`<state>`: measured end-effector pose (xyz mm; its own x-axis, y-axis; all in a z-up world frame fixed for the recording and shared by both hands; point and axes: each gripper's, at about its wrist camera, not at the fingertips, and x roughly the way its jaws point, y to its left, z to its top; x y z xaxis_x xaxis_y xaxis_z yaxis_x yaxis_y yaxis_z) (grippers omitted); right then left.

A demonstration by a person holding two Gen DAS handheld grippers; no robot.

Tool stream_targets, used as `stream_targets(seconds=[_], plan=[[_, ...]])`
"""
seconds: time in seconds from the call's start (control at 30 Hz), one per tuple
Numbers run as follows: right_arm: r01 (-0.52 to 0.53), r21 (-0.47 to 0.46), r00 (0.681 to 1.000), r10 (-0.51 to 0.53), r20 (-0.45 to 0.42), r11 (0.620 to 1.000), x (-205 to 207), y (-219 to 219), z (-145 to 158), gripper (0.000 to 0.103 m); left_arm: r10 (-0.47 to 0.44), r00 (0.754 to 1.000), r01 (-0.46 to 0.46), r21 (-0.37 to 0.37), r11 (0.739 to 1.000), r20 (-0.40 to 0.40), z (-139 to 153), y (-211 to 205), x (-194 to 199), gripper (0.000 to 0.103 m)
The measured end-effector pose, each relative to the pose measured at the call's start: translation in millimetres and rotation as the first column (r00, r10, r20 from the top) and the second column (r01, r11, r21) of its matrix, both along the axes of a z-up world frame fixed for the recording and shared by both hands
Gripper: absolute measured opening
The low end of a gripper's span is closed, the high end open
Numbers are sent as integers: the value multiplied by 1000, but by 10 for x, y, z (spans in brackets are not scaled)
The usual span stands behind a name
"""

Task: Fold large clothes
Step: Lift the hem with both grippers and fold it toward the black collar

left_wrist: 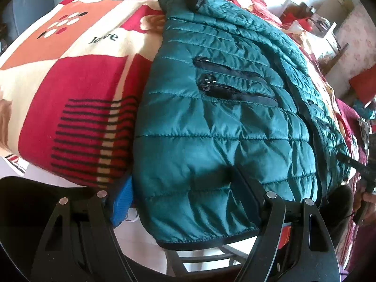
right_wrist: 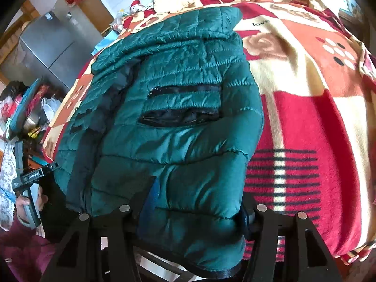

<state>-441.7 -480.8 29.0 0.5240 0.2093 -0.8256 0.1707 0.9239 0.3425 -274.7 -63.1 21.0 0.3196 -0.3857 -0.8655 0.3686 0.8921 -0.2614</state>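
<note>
Jacket, teal and quilted, lies on the patterned blanket; both tongs spread apart over its hem.

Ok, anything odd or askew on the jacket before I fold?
One thing: on the teal jacket, the lower pocket zipper gapes open, showing dark lining, while the upper one looks nearly closed. The hem hangs past the blanket edge. No tears or spills visible.

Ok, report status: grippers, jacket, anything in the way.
Both grippers, left and right, open wide astride the jacket hem, not clamped. Jacket flat on blanket, part folded, hem overhanging. Nothing in the way.
</note>
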Motion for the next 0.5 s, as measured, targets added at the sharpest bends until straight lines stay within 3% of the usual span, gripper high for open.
stream_targets(seconds=[0.03, 0.07, 0.1, 0.13, 0.23, 0.5], plan=[[3, 0, 1000, -3, 6, 1000, 0, 7, 2, 57, -12, 1000, 12, 1, 1000, 8, 14, -10, -12, 64], [6, 3, 1000, -6, 12, 1000, 0, 13, 15, 50, -23, 999, 23, 10, 1000, 24, 41, -21, -31, 57], [7, 9, 1000, -7, 25, 1000, -2, 14, 41, 36, -29, 999, 29, 16, 999, 35, 65, -36, -44, 45], [9, 9, 999, -10, 42, 1000, -5, 11, 83, 31, -34, 998, 33, 19, 999, 44, 92, -38, -44, 34], [16, 28, 995, -19, 100, 999, -18, -32, 231, 23, -20, 998, 21, -14, 1000, 55, 204, 0, -3, 17], [6, 17, 968, -10, 252, 1000, 95, -54, 740, 21, -10, 987, 26, -102, 994, 159, 695, 15, 86, 13]])
